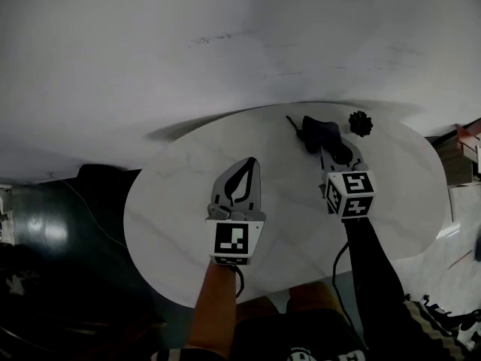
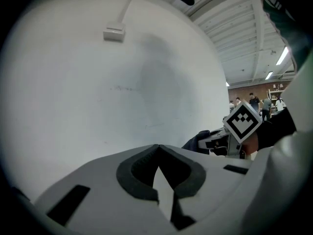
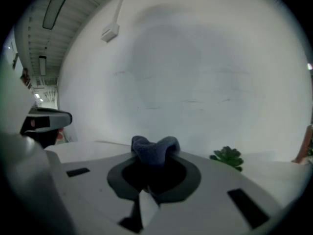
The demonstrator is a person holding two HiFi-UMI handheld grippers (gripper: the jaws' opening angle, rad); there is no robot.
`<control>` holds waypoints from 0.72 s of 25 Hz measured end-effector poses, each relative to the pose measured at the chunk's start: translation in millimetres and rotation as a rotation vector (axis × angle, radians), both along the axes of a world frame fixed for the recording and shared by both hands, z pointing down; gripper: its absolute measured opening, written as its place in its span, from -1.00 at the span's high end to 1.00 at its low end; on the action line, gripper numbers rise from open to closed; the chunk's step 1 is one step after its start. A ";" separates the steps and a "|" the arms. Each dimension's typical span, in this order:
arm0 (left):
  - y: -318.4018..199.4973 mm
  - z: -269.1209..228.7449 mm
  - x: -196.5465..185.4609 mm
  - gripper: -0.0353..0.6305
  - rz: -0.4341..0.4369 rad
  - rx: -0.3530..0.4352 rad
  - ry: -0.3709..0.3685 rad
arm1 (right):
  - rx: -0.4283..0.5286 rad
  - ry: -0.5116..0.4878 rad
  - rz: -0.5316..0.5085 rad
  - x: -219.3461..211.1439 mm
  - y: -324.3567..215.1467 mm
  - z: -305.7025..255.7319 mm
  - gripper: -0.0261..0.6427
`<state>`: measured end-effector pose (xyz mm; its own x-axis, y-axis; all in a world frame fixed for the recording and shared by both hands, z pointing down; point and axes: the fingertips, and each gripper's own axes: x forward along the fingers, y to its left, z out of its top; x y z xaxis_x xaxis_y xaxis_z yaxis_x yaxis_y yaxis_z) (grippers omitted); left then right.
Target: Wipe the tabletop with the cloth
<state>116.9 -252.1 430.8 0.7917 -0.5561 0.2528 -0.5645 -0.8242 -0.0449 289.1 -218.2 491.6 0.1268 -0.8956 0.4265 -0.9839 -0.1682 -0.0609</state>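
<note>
A dark blue cloth [image 1: 322, 135] lies bunched on the white marbled tabletop [image 1: 188, 224] near its far edge. My right gripper [image 1: 336, 150] is shut on the cloth; in the right gripper view the cloth [image 3: 154, 151] bulges up from between the closed jaws of the right gripper [image 3: 152, 174]. My left gripper [image 1: 246, 165] hovers over the middle of the table, shut with nothing in it. In the left gripper view the left gripper [image 2: 159, 153] has its jaw tips meeting, and the right gripper's marker cube [image 2: 243, 121] shows to the right beside the cloth [image 2: 198, 141].
A small dark plant [image 1: 361, 122] stands on the table just right of the cloth, seen green in the right gripper view [image 3: 227, 157]. A white wall [image 1: 225, 43] rises right behind the table. Dark floor [image 1: 60, 232] lies to the left.
</note>
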 end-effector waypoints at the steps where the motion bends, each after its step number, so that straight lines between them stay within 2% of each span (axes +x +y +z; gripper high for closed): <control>1: -3.8 -3.5 -18.2 0.91 -0.016 0.008 -0.002 | 0.014 -0.010 -0.016 -17.2 -6.0 -5.1 0.83; 5: -20.6 -13.8 -106.5 0.91 -0.104 0.034 -0.021 | 0.042 -0.052 -0.106 -106.2 -36.1 -14.0 0.83; 11: -45.0 -15.8 -254.5 0.91 -0.225 0.035 -0.050 | 0.086 -0.103 -0.319 -286.6 -81.9 -24.4 0.83; 18: -63.5 -5.8 -405.3 0.91 -0.365 0.038 -0.103 | 0.085 -0.244 -0.510 -473.1 -113.8 -18.5 0.83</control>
